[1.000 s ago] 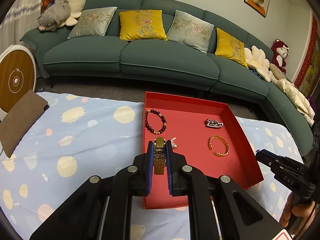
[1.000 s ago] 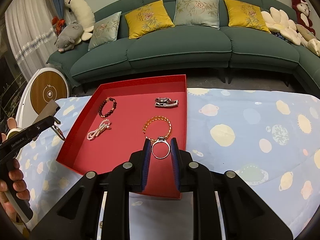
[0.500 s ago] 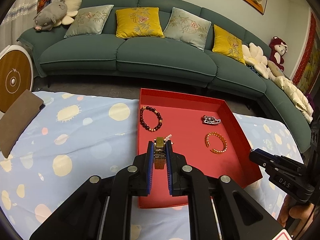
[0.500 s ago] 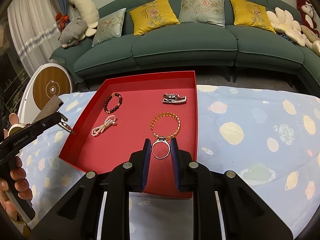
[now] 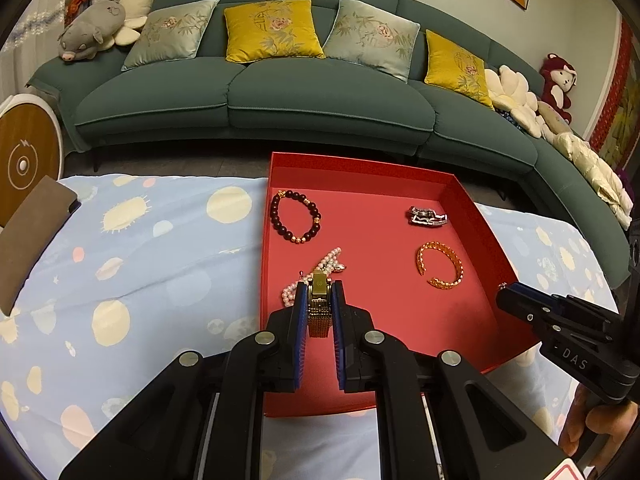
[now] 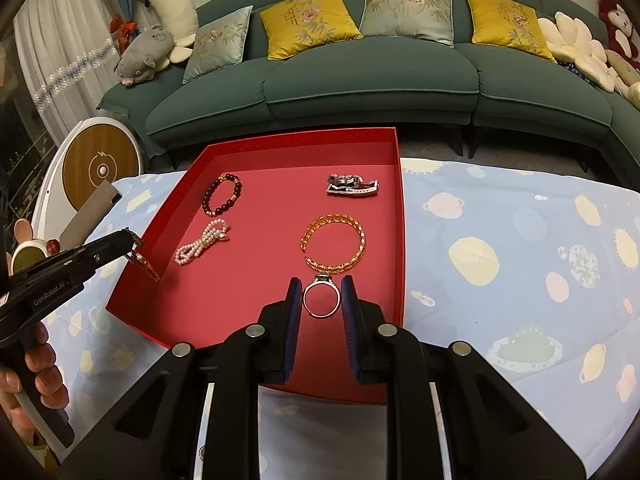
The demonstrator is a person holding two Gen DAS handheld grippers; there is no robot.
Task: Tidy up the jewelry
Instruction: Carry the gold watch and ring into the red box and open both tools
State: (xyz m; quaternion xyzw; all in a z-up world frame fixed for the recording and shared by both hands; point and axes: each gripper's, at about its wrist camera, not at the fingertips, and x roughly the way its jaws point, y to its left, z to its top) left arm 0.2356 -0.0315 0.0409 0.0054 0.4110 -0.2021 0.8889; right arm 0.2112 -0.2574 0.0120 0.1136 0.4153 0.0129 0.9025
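A red tray (image 5: 472,208) (image 6: 394,184) lies on the blue patterned cloth. In it are a dark bead bracelet (image 5: 296,218) (image 6: 222,194), a pearl strand (image 5: 328,266) (image 6: 202,242), a silver watch band (image 5: 427,216) (image 6: 352,185) and an orange bangle (image 5: 440,266) (image 6: 334,244). My left gripper (image 5: 319,298) is shut on a gold watch (image 5: 319,312), held over the tray's left front; it also shows in the right wrist view (image 6: 132,246). My right gripper (image 6: 322,294) is shut on a silver ring (image 6: 322,300) over the tray's front right part, just before the bangle.
A green sofa (image 5: 320,92) with cushions stands behind the table. A brown pad (image 5: 32,236) lies at the cloth's left edge, beside a round white and wood device (image 5: 24,160). The cloth spreads wide on both sides of the tray.
Both grippers have moved forward over the tray with their loads still held. The left one has drifted toward the pearl strand, the right one toward the orange bangle.
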